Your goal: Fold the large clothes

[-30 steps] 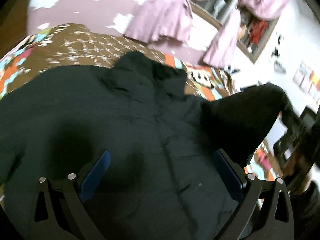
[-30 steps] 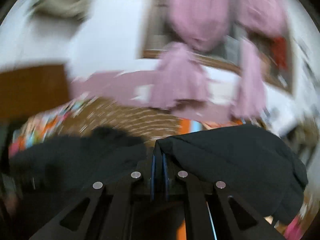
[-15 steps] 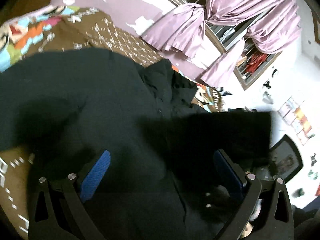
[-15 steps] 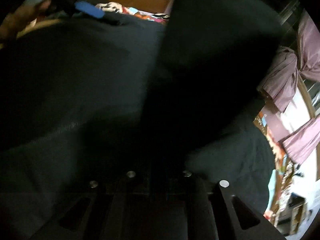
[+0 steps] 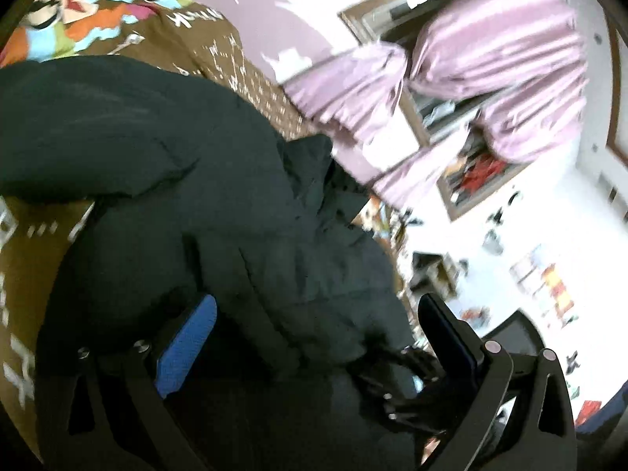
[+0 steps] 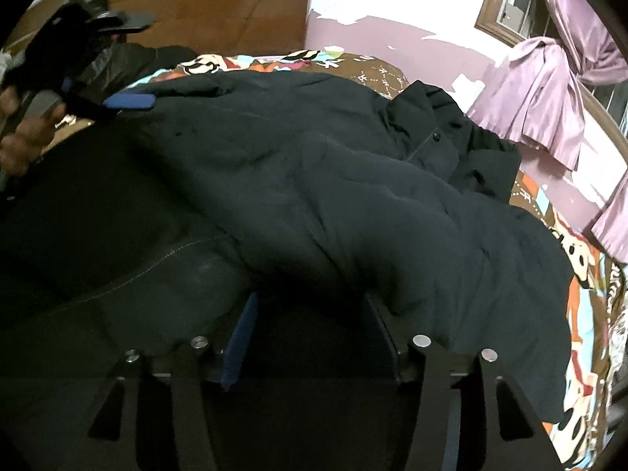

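A large black padded jacket (image 6: 353, 180) lies across the bed (image 6: 585, 314), its collar (image 6: 431, 137) toward the far wall. One sleeve (image 6: 451, 259) lies folded over the jacket's body. My right gripper (image 6: 310, 302) sits low on the jacket; its jaws are opening and the pads stand apart over dark cloth without pressing it. My left gripper (image 5: 318, 306) is open wide above the jacket (image 5: 243, 212), gripping nothing. In the right wrist view one blue pad (image 6: 129, 101) of the left gripper shows at the jacket's far left edge, held by a hand (image 6: 23, 133).
The bed has a brown patterned cover with bright cartoon panels (image 5: 90, 27). A wooden headboard (image 6: 204, 11) stands behind it. Pink curtains (image 5: 490, 62) hang at a window on the far wall. Cluttered shelves and pictures (image 5: 549, 290) fill the right side.
The right gripper came down with the sleeve onto the jacket's body, and its shut jaws have come apart. The left gripper slid sideways over the jacket and rolled, still open.
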`<state>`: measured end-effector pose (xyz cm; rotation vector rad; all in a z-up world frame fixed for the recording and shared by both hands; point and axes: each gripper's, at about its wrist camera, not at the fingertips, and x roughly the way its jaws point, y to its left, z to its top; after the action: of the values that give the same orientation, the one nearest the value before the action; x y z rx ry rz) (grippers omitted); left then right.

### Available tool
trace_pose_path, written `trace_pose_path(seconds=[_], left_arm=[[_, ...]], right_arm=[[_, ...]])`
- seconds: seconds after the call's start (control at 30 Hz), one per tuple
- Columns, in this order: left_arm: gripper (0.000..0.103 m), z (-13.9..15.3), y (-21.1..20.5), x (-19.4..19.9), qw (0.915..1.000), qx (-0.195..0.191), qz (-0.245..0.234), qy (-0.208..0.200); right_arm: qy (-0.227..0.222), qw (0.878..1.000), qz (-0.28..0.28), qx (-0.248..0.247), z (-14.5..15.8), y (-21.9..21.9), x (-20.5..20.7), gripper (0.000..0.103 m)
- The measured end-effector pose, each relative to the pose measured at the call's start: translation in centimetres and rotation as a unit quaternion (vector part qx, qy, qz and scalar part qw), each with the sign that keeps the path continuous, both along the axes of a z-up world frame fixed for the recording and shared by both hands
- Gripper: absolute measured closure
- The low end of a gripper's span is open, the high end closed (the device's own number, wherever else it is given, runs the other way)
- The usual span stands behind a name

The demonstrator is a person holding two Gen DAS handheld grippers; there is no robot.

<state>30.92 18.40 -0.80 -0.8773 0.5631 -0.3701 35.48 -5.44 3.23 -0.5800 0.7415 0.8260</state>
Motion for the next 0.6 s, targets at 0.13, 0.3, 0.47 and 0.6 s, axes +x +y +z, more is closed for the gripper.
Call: trace_pose_path(seconds=[0.13, 0.3, 0.47, 0.6], left_arm=[[0.003, 0.0, -1.6, 0.3, 0.9972, 0.056, -0.001, 0.049], [0.014, 0.4, -3.6, 2.4, 0.985, 0.127, 0.01, 0.116], [0.072, -0.6, -4.2, 2.4, 0.9661, 0.186, 0.042, 0.174], [0.093, -0.7, -4.1, 1.0, 0.9628, 0.205, 0.059, 0.165]], right_arm=[[0.015, 1.0, 0.003, 0.02, 0.1, -0.6, -0.9, 0.04], [0.012, 0.999, 0.007, 0.037, 0.5, -1.1, -2.7, 0.024], [-0.016, 0.999, -0.006, 0.045, 1.3, -1.9, -2.9, 0.024], [-0.053, 0.996, -0.041, 0.056, 2.4, -3.2, -2.7, 0.024]])
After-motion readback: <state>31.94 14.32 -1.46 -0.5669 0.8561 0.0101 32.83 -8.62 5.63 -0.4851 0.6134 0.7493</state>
